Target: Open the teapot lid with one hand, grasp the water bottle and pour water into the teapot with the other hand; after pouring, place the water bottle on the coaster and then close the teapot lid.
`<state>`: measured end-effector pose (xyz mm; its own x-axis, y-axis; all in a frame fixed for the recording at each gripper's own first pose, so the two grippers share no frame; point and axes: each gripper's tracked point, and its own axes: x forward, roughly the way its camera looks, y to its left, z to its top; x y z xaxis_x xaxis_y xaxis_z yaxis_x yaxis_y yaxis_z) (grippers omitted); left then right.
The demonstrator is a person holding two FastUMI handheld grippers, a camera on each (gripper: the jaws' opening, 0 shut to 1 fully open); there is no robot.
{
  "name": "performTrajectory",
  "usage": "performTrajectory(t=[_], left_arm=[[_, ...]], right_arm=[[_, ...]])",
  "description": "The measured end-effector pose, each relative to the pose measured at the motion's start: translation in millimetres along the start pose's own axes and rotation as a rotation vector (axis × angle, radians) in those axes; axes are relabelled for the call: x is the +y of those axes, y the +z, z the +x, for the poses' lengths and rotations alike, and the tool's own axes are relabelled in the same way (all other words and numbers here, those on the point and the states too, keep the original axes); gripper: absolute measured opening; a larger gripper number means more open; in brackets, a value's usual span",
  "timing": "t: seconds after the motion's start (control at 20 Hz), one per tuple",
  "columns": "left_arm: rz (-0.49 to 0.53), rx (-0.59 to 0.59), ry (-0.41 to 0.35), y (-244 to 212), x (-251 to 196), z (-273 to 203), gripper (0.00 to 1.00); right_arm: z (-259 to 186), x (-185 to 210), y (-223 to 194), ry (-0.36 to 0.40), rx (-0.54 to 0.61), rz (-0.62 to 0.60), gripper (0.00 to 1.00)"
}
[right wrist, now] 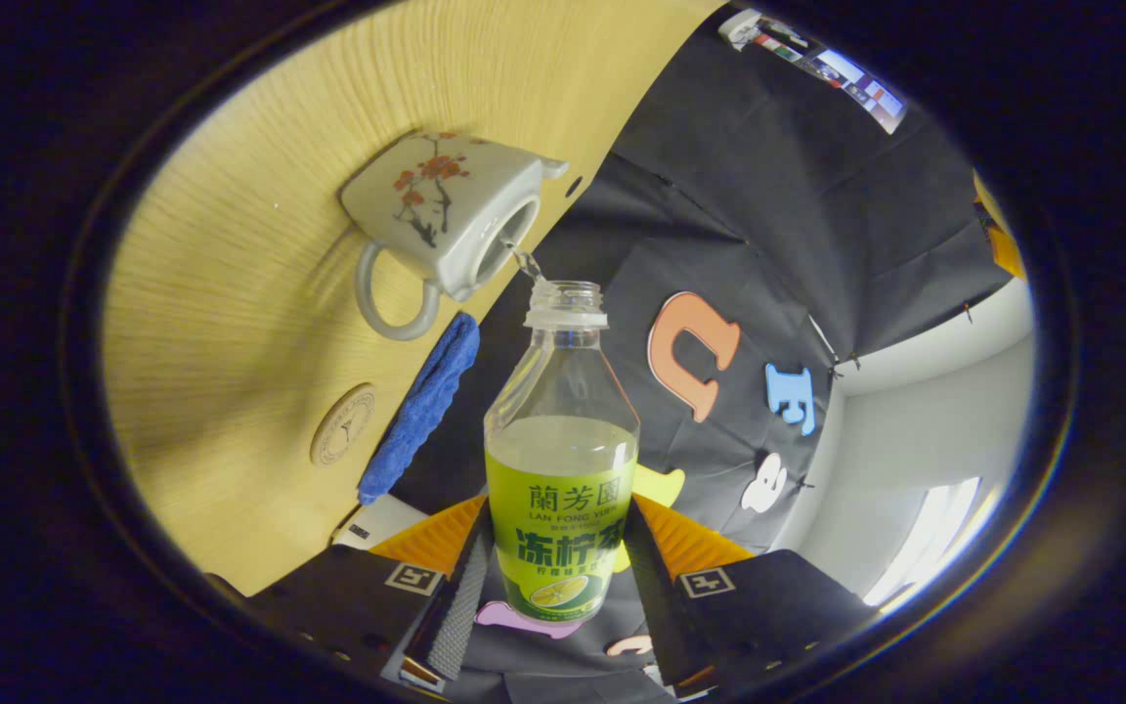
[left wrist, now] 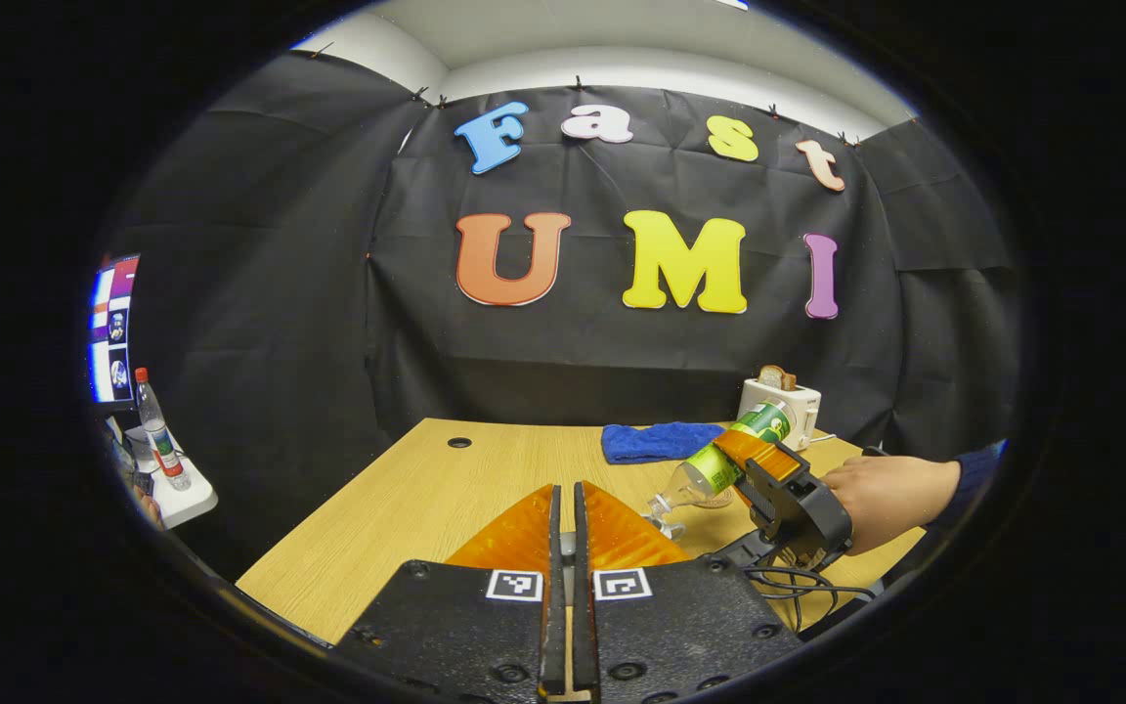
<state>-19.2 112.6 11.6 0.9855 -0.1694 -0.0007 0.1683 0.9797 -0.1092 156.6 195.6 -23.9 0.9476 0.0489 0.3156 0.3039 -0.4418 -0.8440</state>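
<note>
In the right gripper view my right gripper [right wrist: 563,523] is shut on a clear water bottle [right wrist: 563,460] with a green label and no cap. The bottle is tipped, and a thin stream runs from its mouth into the open top of the white flowered teapot [right wrist: 446,210] on the wooden table [right wrist: 231,293]. A round coaster [right wrist: 343,425] lies beside the teapot. In the left gripper view my left gripper [left wrist: 566,494] is shut, with a pale sliver of the teapot lid between its fingers. Behind them the right gripper [left wrist: 754,452] tilts the bottle [left wrist: 719,467] downward, held by a hand [left wrist: 890,494].
A folded blue cloth [left wrist: 656,440] and a white toaster [left wrist: 780,399] sit at the table's [left wrist: 407,508] far side. Cables [left wrist: 798,582] trail near the right edge. Off the table to the left are a red-capped bottle [left wrist: 157,430] and a monitor [left wrist: 111,328].
</note>
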Motion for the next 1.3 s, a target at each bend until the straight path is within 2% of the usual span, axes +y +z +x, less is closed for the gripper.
performTrajectory(t=[0.4, 0.75, 1.3], left_arm=[[0.013, 0.020, 0.000, -7, -2, 3, 0.05], [0.022, 0.032, 0.004, -11, 1, 4, 0.05], [0.042, 0.045, 0.002, -15, -1, 7, 0.05]], right_arm=[[-2, -19, -1, -0.069, -0.013, -0.049, 0.70], [1, -33, 1, -0.116, -0.024, -0.104, 0.75], [4, -39, -7, -0.149, -0.027, -0.145, 0.72]])
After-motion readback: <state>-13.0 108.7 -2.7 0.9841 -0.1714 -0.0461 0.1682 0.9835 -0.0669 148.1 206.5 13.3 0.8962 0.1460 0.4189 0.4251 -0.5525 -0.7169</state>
